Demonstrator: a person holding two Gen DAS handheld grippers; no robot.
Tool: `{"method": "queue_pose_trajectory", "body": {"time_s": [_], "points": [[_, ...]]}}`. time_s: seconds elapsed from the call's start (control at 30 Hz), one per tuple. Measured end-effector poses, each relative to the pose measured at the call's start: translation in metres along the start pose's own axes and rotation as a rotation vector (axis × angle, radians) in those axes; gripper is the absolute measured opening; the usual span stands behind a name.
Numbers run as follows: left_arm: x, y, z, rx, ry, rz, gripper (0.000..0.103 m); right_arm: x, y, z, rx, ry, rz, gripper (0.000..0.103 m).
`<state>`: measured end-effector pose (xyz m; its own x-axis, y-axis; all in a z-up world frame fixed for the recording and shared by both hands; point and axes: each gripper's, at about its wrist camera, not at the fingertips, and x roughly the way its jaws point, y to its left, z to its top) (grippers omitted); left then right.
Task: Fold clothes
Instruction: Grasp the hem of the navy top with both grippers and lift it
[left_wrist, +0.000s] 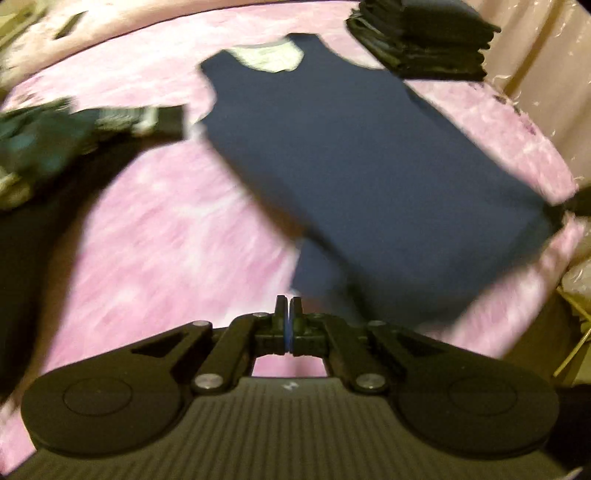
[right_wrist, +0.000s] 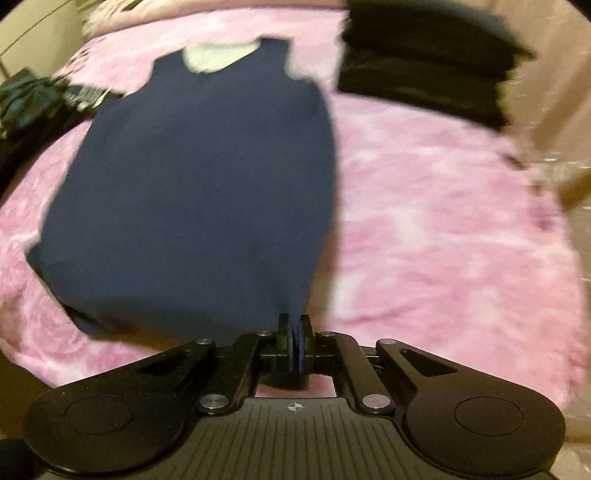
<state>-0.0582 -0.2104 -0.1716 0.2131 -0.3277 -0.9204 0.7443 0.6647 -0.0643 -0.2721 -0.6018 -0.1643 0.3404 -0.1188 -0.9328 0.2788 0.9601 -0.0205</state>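
Right wrist | navy tank top flat | neckline far, hem near

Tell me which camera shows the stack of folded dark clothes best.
The left wrist view: the stack of folded dark clothes shows separate layers at the far corner of the fluffy pink blanket. In the right wrist view the stack is a blurred black mass.

Both wrist cameras looked steeply down, close, sharing the apparently sleeveless navy cloth top on fuzzy pink blanket.

Motion-blurred navy vest, folded dark stack edge-cropped.
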Motion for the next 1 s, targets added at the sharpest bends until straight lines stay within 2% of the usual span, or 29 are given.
{"method": "queue_pose_trajectory", "body": {"time_s": [0.07,0.17,0.27,0.33,0.4,0.43,0.47,0.53,0.57,0.7,0.73,0.77,0.8,0.83,0.87,0.9,0.97,1.0], "points": [[-0.022,-0.001,-0.035,-0.043,0.07,0.003,0.0,0.006,0.005,-0.015,0.025,0.04,-0.021,0.0],[-0.014,0.0,-0.078,-0.099,0.15,-0.007,0.0,0.026,0.013,-0.038,0.071,0.105,-0.023,0.0],[0.006,0.001,-0.087,-0.136,0.152,-0.034,0.001,0.038,0.016,-0.05,0.083,0.129,-0.032,0.0],[0.015,0.0,-0.082,-0.132,0.107,-0.036,0.008,0.04,0.012,-0.053,0.114,0.108,-0.008,0.001],[0.032,0.0,-0.067,-0.116,0.062,-0.055,0.033,0.041,0.009,-0.05,0.115,0.082,0.0,0.001],[0.04,0.0,-0.057,-0.103,0.039,-0.055,0.037,0.043,0.009,-0.047,0.107,0.074,0.004,0.001],[0.052,0.0,-0.046,-0.083,0.021,-0.061,0.038,0.046,0.009,-0.044,0.096,0.068,0.009,0.008],[0.078,0.0,-0.027,-0.062,0.009,-0.077,0.039,0.055,0.01,-0.035,0.078,0.046,0.001,0.077],[0.091,0.0,-0.017,-0.054,0.005,-0.084,0.039,0.061,0.01,-0.031,0.069,0.027,0.001,0.078],[0.142,-0.001,0.011,-0.029,0.029,-0.131,0.037,0.094,-0.003,-0.017,0.063,0.059,0.069,0.078],[0.15,-0.003,0.015,-0.016,0.036,-0.142,0.036,0.102,-0.006,-0.015,0.063,0.075,0.085,0.074],[0.152,-0.008,0.018,0.01,0.038,-0.149,0.026,0.11,-0.009,-0.014,0.062,0.093,0.101,0.068],[0.152,-0.01,0.02,0.013,0.058,-0.161,0.003,0.113,-0.011,-0.011,0.058,0.11,0.108,0.063],[0.152,-0.012,0.023,0.014,0.079,-0.174,0.0,0.115,-0.013,-0.008,0.051,0.126,0.111,0.04],[0.147,-0.013,0.023,-0.003,0.09,-0.166,0.0,0.108,-0.016,0.001,0.056,0.133,0.132,0.01],[0.136,-0.012,0.023,-0.017,0.087,-0.161,0.0,0.099,-0.02,0.012,0.065,0.136,0.16,0.0],[0.107,-0.007,0.027,-0.067,0.066,-0.141,0.0,0.08,-0.028,0.034,0.083,0.143,0.216,0.0],[0.09,-0.001,0.03,-0.104,0.048,-0.126,0.001,0.066,-0.031,0.053,0.081,0.106,0.231,0.0]]}}
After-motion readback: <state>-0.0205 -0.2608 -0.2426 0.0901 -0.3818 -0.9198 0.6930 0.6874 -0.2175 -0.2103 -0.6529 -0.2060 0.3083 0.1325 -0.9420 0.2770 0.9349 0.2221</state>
